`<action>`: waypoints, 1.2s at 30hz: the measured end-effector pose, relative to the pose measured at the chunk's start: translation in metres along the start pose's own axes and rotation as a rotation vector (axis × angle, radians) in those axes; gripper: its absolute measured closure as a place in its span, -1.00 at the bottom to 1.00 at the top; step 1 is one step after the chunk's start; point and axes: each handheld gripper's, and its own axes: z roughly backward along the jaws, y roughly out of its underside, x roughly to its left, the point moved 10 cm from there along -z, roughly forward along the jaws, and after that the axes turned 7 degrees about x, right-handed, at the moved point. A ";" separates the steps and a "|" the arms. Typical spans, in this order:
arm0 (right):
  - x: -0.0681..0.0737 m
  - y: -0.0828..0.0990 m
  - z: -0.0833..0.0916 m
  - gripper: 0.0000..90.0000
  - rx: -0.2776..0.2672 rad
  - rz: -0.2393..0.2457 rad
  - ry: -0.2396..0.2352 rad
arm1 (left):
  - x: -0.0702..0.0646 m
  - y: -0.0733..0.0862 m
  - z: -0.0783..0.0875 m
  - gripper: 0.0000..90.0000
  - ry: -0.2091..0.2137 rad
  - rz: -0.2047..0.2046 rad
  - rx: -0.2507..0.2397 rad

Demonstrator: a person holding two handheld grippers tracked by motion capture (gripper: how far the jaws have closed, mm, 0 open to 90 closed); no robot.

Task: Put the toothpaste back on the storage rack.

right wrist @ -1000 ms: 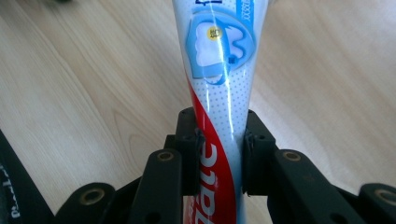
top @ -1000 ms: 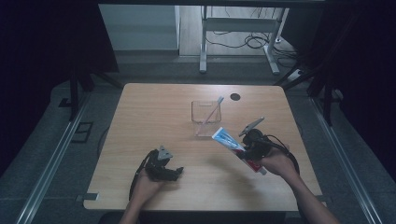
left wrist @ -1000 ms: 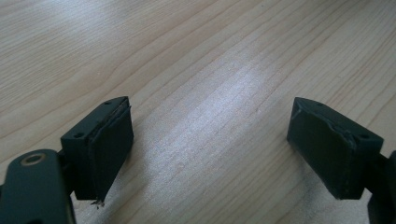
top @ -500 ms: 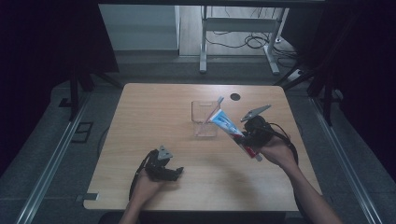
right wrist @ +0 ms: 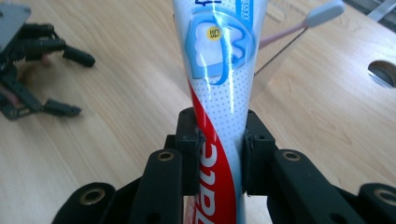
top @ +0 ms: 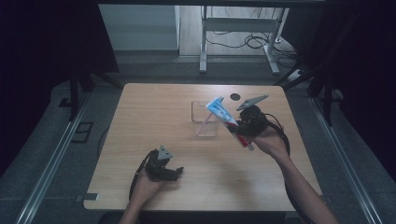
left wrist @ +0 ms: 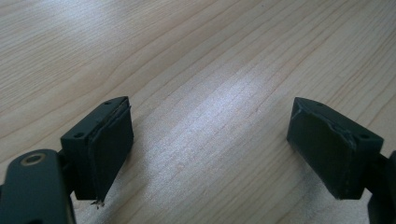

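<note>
Right hand-held gripper (right wrist: pixel 219 156): clamped on the toothpaste tube (right wrist: pixel 219 70), jaws pinching it near the lower, red end, so most of the tube sticks out past the grip.

Where the tube is: up in the air over the bench (top: pixel 154 112), angled toward the clear cup (top: pixel 205 119), flat crimped end leading and right at the cup's rim.

Cup: already has a toothbrush (right wrist: pixel 306 23) leaning in it, head poking up past the rim.

Left hand-held gripper (left wrist: pixel 210 144): jaws wide apart, nothing between them, parked low over bare bench, well away from the cup.

Risk, tipping: I'd say the cup looks light and nobody's steadying it, so if the tube's edge catches the rim on the way in, the whole thing could go over.

Risk, toothbrush: tube could shove the brush sideways or lever it out.

Risk, grip: a soft tube held that low can bend or squirm in the jaws, so the tip may wander off aim.

Risk, release: letting go too high probably means it bounces off the rim onto the bench.
</note>
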 end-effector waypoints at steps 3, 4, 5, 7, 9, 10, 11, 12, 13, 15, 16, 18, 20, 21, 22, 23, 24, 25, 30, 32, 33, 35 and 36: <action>-0.002 -0.007 -0.002 0.62 -0.016 -0.002 -0.001 | 0.000 0.000 0.000 -0.68 0.000 0.000 0.000; -0.003 -0.009 -0.002 0.62 -0.021 -0.003 0.000 | 0.000 0.000 0.000 -0.68 0.000 0.000 0.000; -0.003 -0.012 -0.003 0.62 -0.025 -0.005 0.000 | 0.000 0.000 0.000 -0.68 0.000 0.000 0.000; -0.005 -0.016 -0.004 0.61 -0.033 -0.004 0.004 | 0.000 0.000 0.000 -0.68 0.000 0.001 0.000; -0.006 -0.021 -0.005 0.62 -0.042 -0.008 0.010 | 0.000 0.000 0.000 -0.68 0.000 0.000 0.000; -0.007 -0.023 -0.006 0.62 -0.047 -0.010 0.009 | 0.000 0.000 0.000 -0.68 0.000 0.001 -0.001; -0.007 -0.026 -0.007 0.62 -0.051 -0.010 0.009 | 0.000 0.000 0.000 -0.68 0.000 0.001 0.000; -0.008 -0.028 -0.007 0.62 -0.056 -0.009 0.011 | 0.000 0.000 0.000 -0.68 0.000 0.000 0.000; -0.008 -0.030 -0.008 0.62 -0.060 -0.009 0.014 | 0.000 0.000 0.000 -0.68 0.000 0.000 0.000; -0.009 -0.034 -0.009 0.62 -0.063 -0.010 0.015 | 0.000 0.000 0.000 -0.68 0.000 0.002 0.000; -0.009 -0.037 -0.010 0.62 -0.068 -0.009 0.018 | 0.000 0.000 0.000 -0.68 0.000 0.000 0.000; -0.009 -0.041 -0.011 0.62 -0.073 -0.011 0.016 | 0.000 0.000 0.000 -0.68 0.000 0.000 0.000; -0.010 -0.045 -0.013 0.62 -0.077 -0.011 0.020 | 0.000 0.000 0.000 -0.68 0.000 0.000 0.000; -0.010 -0.047 -0.014 0.62 -0.082 -0.009 0.022 | 0.000 0.000 0.000 -0.68 0.000 0.001 0.000; -0.010 -0.049 -0.015 0.62 -0.085 -0.010 0.020 | 0.000 0.000 0.000 -0.68 0.001 0.000 0.000; -0.011 -0.051 -0.016 0.62 -0.088 -0.012 0.020 | 0.000 0.000 0.000 -0.68 0.000 0.001 0.000; -0.011 -0.053 -0.016 0.62 -0.091 -0.010 0.020 | 0.000 0.000 0.000 -0.68 0.000 0.001 0.000; -0.011 -0.054 -0.017 0.62 -0.092 -0.013 0.018 | 0.000 0.000 0.000 -0.68 0.000 0.000 0.000; -0.012 -0.066 -0.020 0.62 -0.115 -0.009 0.015 | 0.000 0.000 0.000 -0.68 0.001 0.000 0.002; -0.012 -0.070 -0.021 0.62 -0.121 -0.010 0.013 | 0.000 0.000 0.000 -0.68 0.001 -0.001 0.002; -0.012 -0.073 -0.022 0.62 -0.123 -0.008 0.014 | 0.000 0.000 0.000 -0.68 0.001 -0.002 0.002; -0.012 -0.077 -0.025 0.62 -0.127 -0.007 0.016 | 0.000 0.000 0.000 -0.68 0.001 -0.001 0.002; -0.012 -0.079 -0.026 0.62 -0.128 -0.006 0.016 | 0.000 0.000 0.000 -0.68 0.001 0.000 0.002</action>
